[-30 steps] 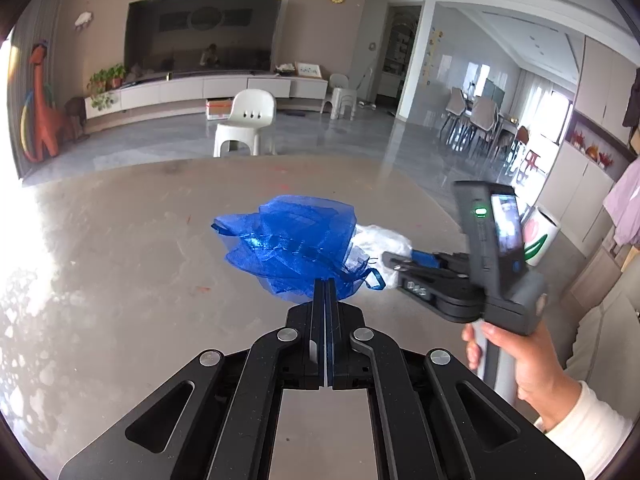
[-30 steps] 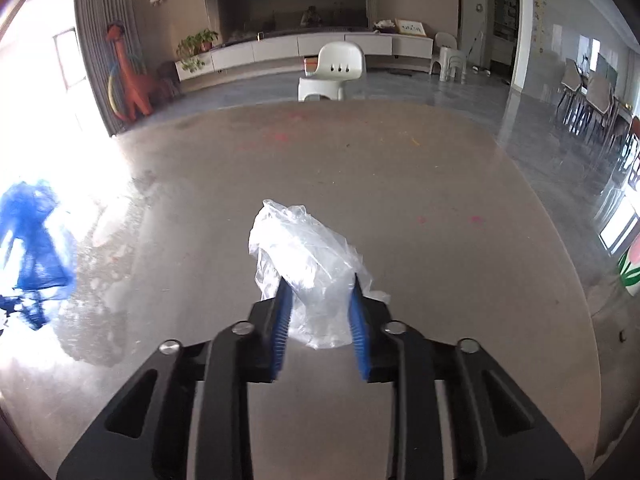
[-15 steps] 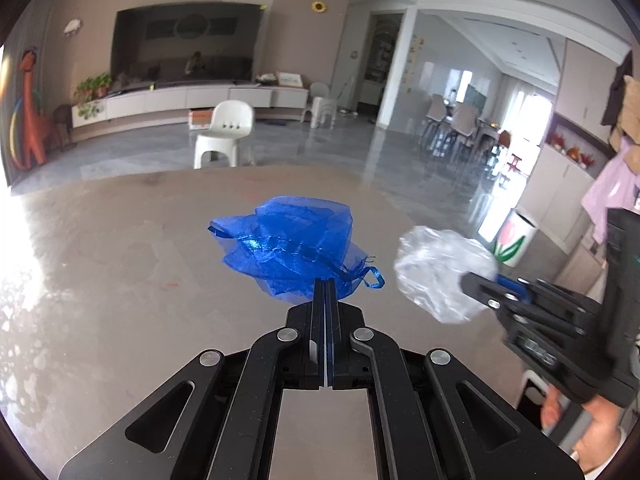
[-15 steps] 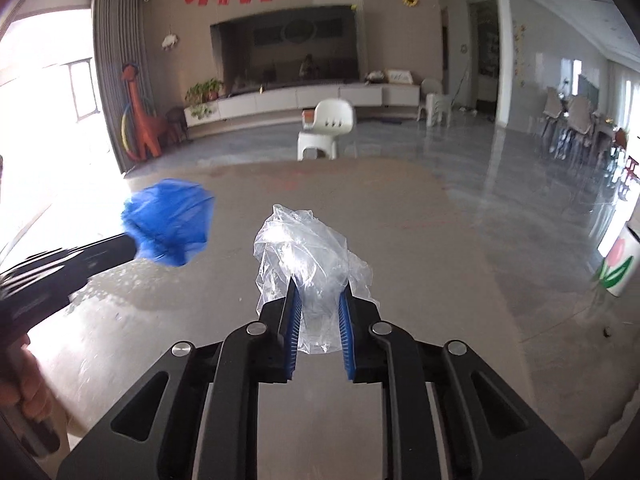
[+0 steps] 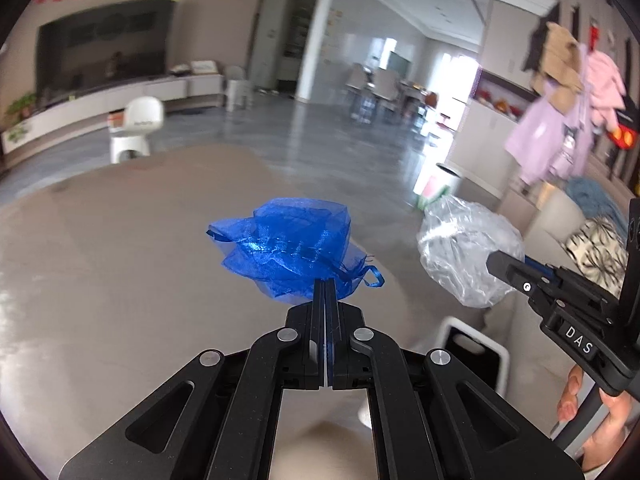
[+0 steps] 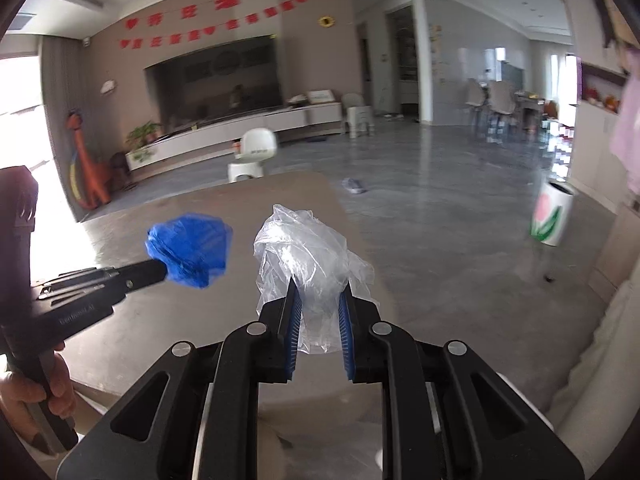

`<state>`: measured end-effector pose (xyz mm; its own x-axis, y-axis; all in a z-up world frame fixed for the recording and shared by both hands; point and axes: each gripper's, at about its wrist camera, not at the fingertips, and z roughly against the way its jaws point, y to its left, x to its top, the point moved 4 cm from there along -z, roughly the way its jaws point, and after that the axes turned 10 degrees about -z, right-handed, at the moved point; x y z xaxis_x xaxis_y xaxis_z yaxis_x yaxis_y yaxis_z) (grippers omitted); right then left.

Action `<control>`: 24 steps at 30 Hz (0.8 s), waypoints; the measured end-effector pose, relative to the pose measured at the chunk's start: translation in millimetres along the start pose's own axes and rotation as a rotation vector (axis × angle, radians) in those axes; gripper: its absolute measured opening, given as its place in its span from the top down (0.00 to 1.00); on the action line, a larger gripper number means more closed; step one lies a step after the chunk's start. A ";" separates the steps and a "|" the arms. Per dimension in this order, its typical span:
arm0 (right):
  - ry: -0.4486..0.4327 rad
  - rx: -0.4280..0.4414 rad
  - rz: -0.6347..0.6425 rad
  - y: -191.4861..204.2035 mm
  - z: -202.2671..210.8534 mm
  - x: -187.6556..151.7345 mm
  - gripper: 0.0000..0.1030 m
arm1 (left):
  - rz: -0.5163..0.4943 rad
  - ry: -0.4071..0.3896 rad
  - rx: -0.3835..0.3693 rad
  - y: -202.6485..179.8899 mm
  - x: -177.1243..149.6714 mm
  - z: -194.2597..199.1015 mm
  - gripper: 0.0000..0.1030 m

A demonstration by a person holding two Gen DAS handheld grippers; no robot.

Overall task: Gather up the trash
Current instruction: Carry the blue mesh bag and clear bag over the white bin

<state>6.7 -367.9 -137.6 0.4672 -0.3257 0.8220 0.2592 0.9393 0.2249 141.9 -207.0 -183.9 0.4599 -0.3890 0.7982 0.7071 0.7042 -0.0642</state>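
My left gripper (image 5: 325, 286) is shut on a crumpled blue mesh bag (image 5: 288, 246) and holds it in the air above the grey table (image 5: 100, 264). My right gripper (image 6: 318, 300) is shut on a crumpled clear plastic bag (image 6: 308, 256), also lifted off the table. In the left wrist view the clear bag (image 5: 468, 254) and the right gripper (image 5: 500, 266) are at the right. In the right wrist view the blue bag (image 6: 188, 248) and the left gripper (image 6: 158, 268) are at the left. Both bags are past the table's right end.
A white bin (image 5: 464, 344) with a dark opening stands below, off the table's right edge. A white tulip-print bin (image 6: 550, 218) stands on the floor at the right. A white chair (image 6: 256, 154) is beyond the table. A sofa with cushions (image 5: 596, 244) is far right.
Both grippers have lifted their bags off the table and swung right, past the table's edge. The right gripper closed tighter on the clear bag.
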 end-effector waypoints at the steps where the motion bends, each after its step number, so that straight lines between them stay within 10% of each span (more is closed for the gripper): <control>1: -0.008 -0.026 -0.006 -9.6 7.1 -2.7 0.82 | -0.011 0.004 -0.016 -9.7 -2.5 -2.8 1.00; 24: 0.001 -0.311 -0.240 -173.7 66.8 -76.2 0.82 | -0.317 0.213 -0.352 -240.7 -44.5 -103.8 1.00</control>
<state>-130.4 -499.0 -204.4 0.3631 -0.5321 0.7648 0.6052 0.7588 0.2407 7.0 -420.9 -266.2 0.2672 -0.6890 0.6737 0.9503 0.3043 -0.0657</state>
